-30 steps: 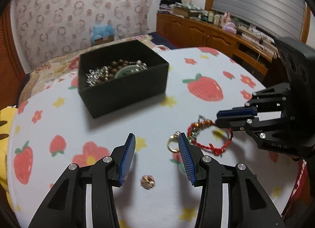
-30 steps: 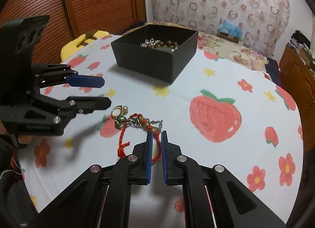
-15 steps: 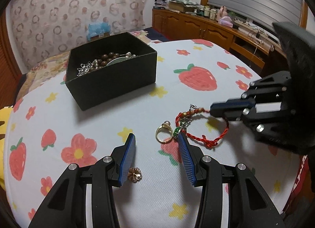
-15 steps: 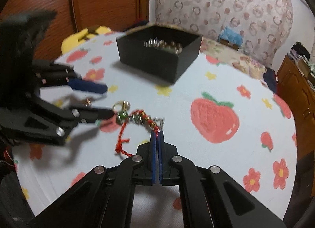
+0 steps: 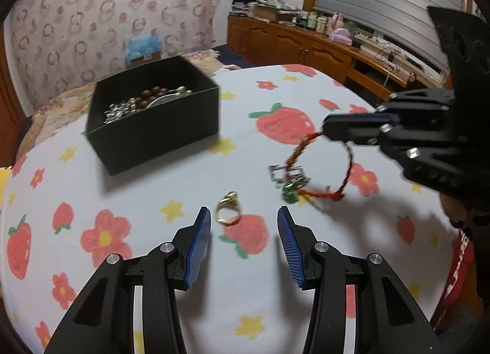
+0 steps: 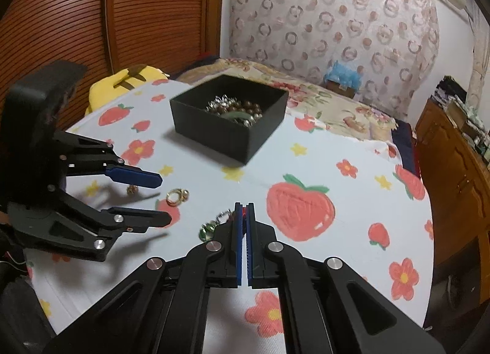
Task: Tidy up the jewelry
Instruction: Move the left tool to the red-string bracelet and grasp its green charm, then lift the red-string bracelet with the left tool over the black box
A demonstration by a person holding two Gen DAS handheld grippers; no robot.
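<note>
Right gripper [image 5: 329, 130]: jaws pressed together on the red braided cord bracelet [image 5: 318, 167], pinching the cord at its top. The loop hangs free of the white tablecloth printed with strawberries and flowers [image 5: 171, 176], its silver chain links and green bead dangling at the low end. In the right wrist view only a speck of red shows between the closed blue pads [image 6: 239, 244], with the green bead just left of them.

Left gripper [image 5: 243, 231]: jaws spread, nothing between the pads. It hovers over the cloth with the gold ring topped by a small pearl [image 5: 228, 210] lying just beyond its tips, toward 11 o'clock. The hanging bracelet sits at 1 o'clock from these tips — apart from the ring.

A small gold flower-shaped charm [image 6: 131, 189] lies on the cloth under the left gripper's upper finger.

The open black rectangular box [image 5: 159, 130] stands farther off at 11 o'clock, holding brown beads, silver chain and a green bangle.
</note>
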